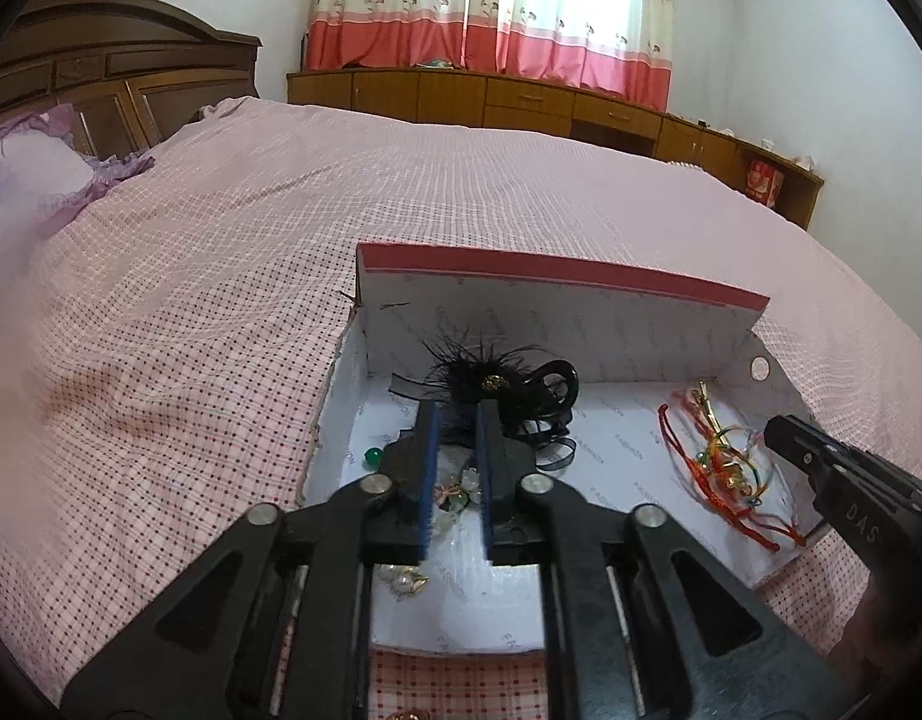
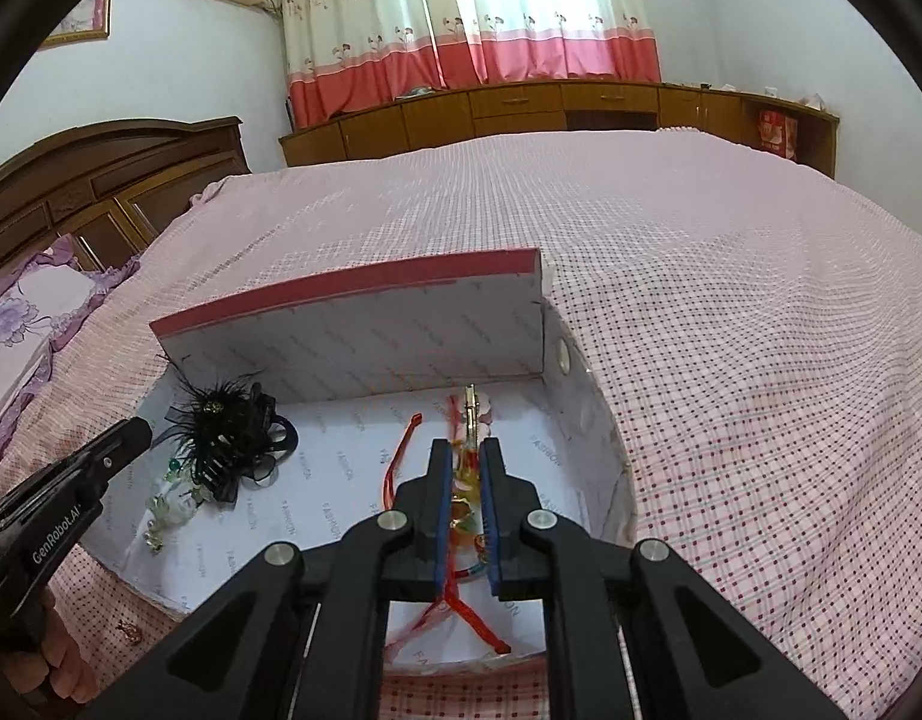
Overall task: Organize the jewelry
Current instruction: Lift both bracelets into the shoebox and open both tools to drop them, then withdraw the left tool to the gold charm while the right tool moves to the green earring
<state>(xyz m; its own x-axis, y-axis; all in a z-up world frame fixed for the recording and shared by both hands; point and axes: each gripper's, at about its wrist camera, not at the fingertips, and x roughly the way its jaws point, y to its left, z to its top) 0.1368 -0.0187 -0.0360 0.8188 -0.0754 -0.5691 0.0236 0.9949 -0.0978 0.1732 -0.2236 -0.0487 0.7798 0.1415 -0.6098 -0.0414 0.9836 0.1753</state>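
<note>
Both grippers angle down into the open box (image 1: 778, 387) on the bed (image 1: 221, 300): left gripper (image 1: 458, 408) jaws slightly parted above the black feather hairpiece (image 1: 490, 381); right gripper (image 2: 463, 447) jaws narrowly apart, straddling the red cord bracelets (image 2: 461, 516), grip uncertain.

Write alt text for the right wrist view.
The right gripper reaches into an open white box on a pink checked bed, over a tangle of red and coloured cords. Black feathered hair accessories lie left, near the left gripper.

A white-lined cardboard box (image 1: 688, 336) with a red-edged lid sits on a pink checked bedspread (image 1: 221, 312); inside, a black feathered hair clip (image 1: 490, 381) left, red-and-yellow cord bracelets (image 1: 724, 462) right.
</note>
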